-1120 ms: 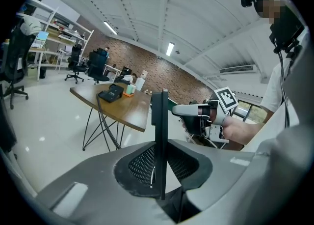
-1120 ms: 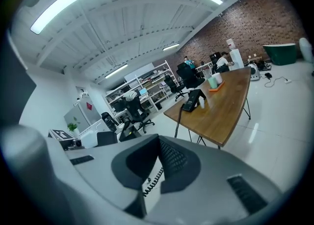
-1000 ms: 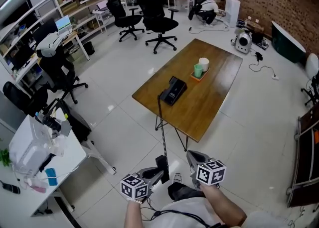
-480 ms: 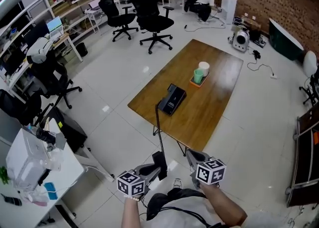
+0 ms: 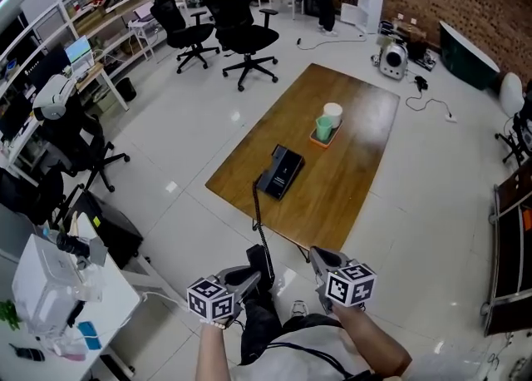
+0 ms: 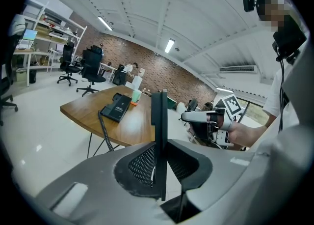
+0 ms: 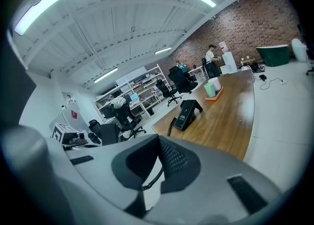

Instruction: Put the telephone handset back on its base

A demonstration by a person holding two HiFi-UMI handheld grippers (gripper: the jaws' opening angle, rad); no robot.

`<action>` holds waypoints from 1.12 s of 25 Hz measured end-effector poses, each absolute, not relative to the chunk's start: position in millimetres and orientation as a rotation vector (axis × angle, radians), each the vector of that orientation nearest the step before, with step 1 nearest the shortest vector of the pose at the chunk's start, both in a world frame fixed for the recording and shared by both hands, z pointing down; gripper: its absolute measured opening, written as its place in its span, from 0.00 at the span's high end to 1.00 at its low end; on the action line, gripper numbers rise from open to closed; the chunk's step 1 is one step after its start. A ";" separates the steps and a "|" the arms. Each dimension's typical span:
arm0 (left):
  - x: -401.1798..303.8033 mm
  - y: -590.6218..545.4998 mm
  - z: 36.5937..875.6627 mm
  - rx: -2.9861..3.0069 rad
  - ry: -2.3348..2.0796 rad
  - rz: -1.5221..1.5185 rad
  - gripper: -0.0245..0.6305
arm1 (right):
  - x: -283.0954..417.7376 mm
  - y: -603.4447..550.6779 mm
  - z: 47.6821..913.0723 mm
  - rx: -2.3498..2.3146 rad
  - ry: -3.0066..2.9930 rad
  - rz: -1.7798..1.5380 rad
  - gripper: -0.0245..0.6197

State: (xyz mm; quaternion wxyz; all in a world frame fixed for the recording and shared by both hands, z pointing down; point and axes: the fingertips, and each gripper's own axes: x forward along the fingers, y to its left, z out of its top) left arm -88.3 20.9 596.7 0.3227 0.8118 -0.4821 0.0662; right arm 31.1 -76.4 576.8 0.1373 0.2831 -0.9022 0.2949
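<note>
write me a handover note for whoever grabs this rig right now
Left hand-held gripper: shut on the telephone handset, held in the air short of the table.
Right hand-held gripper: shut, empty.
Base: on the table, near its closer end; the coiled cord runs from it over the edge to the handset.
Done: handset gripped.
Left: step up to the table, set the handset on the base, release.

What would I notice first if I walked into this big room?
Probably the brown wooden table in the middle of the white floor, with a black telephone base near its closer end. Then the curly black cord stretching from it down to the black handset pinched in the left tool.
</note>
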 end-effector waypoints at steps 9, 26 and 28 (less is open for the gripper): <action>-115.9 -36.1 603.7 2.205 -1.149 0.258 0.86 | 10.4 -116.6 571.3 0.893 -2.605 0.806 0.95; -171.4 -154.9 612.6 2.278 -0.800 0.366 0.86 | -47.7 -179.1 561.2 1.010 -2.569 0.845 0.95; -177.6 -169.5 615.4 2.275 -0.749 0.367 0.86 | -53.8 -184.2 561.6 1.027 -2.561 0.851 0.95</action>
